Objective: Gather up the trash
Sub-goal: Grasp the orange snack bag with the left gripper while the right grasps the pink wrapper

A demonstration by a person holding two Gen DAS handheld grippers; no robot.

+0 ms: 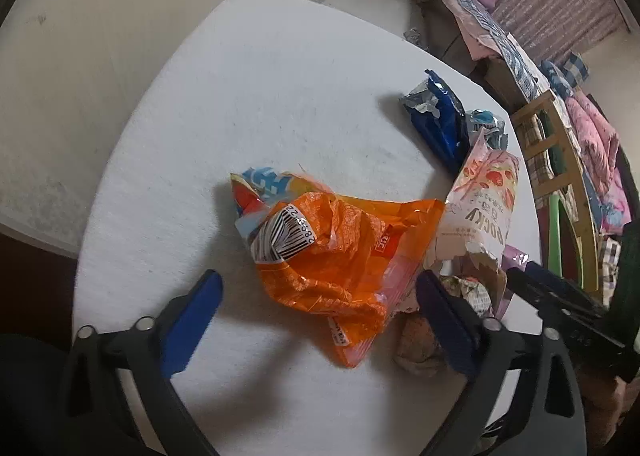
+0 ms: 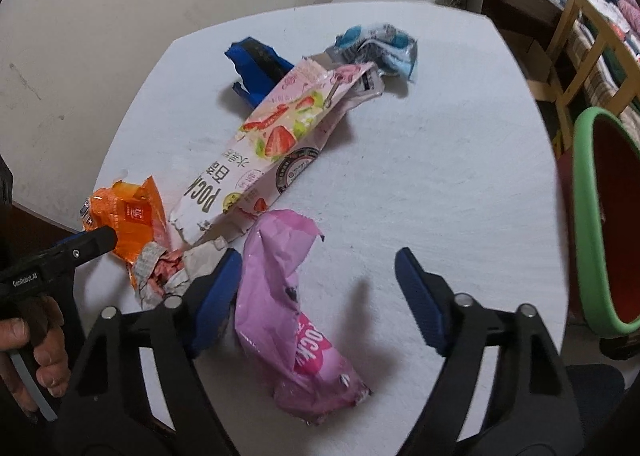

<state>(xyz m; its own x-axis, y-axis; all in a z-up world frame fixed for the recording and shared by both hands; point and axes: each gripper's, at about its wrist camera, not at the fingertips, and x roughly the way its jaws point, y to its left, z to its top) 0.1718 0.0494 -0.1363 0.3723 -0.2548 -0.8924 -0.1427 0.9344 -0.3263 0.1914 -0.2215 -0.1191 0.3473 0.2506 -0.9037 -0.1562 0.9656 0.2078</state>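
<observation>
Several snack wrappers lie on a white round table point(image 1: 260, 96). In the left wrist view, a crumpled orange wrapper point(image 1: 340, 256) lies between the fingers of my left gripper point(image 1: 320, 288), which stands open; its left pad is apart from the wrapper. A torn pink-and-white Pocky box point(image 1: 480, 196) lies just to the right. In the right wrist view, a pink Pocky wrapper point(image 2: 276, 296) lies between the fingers of my right gripper point(image 2: 316, 260). That gripper is open: the left finger is at the wrapper's edge and the right finger is well clear. The Pocky box point(image 2: 272, 136) and the orange wrapper point(image 2: 132, 216) lie beyond.
A dark blue wrapper point(image 2: 260, 64) and a light blue one point(image 2: 380, 44) lie at the far side. Crumpled paper point(image 2: 168, 268) sits beside the orange wrapper. A green-rimmed red bin point(image 2: 584, 216) stands off the table's right edge, wooden furniture with bedding behind it. A hand point(image 2: 44, 356) holds the left gripper.
</observation>
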